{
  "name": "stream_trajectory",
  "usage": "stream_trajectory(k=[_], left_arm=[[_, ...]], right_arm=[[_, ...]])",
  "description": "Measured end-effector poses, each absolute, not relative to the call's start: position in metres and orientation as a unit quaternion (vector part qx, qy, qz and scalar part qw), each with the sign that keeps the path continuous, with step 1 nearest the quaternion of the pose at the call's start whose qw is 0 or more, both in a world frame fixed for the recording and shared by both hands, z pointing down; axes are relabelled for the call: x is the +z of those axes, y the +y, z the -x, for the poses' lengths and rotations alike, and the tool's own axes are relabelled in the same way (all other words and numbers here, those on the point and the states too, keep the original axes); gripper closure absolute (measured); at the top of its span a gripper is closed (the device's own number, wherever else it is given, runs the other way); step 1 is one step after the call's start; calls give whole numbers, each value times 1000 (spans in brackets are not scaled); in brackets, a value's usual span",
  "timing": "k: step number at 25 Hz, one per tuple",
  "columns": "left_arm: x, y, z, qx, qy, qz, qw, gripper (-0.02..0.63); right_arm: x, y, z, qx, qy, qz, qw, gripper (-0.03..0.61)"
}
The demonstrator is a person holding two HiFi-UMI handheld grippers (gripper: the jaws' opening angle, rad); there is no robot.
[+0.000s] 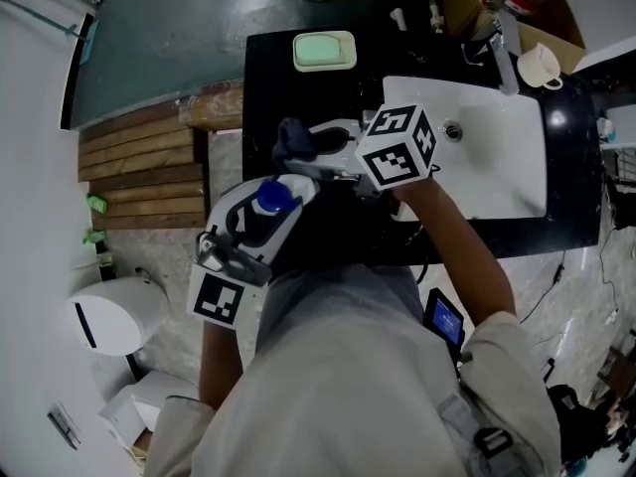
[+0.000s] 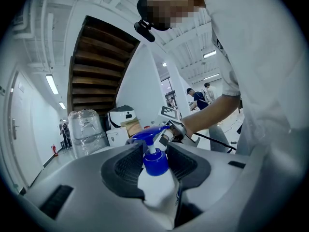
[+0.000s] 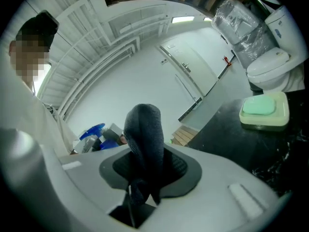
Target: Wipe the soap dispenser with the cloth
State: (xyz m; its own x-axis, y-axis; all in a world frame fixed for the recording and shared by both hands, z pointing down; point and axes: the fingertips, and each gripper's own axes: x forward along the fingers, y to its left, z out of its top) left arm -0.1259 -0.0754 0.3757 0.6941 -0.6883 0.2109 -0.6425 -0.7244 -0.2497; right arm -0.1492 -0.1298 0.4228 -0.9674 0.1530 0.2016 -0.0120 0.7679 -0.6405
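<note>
The soap dish [image 1: 297, 58] on the black desk [image 1: 268, 97] held a green soap bar [image 1: 324, 48]. The left gripper [image 2: 155, 161] held the soap dispenser [image 2: 157, 187] upright, its fingers [image 2: 120, 170] clamped on the white body. The right gripper [image 3: 145, 168], near it, pinched the dark cloth [image 3: 144, 129]. A white sink [image 1: 517, 167] lay beyond.
</note>
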Motion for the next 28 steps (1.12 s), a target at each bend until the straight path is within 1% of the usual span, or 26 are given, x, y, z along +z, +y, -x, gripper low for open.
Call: stream_trajectory(k=[11, 24, 28], left_arm=[[375, -76, 125, -144, 369, 914, 88, 459], [376, -76, 125, -150, 371, 913, 82, 459], [376, -76, 126, -153, 372, 912, 81, 459]], right_arm=[[398, -127, 142, 333, -938, 40, 91, 479], [369, -127, 132, 354, -933, 55, 29, 479], [368, -128, 130, 354, -934, 49, 24, 479]])
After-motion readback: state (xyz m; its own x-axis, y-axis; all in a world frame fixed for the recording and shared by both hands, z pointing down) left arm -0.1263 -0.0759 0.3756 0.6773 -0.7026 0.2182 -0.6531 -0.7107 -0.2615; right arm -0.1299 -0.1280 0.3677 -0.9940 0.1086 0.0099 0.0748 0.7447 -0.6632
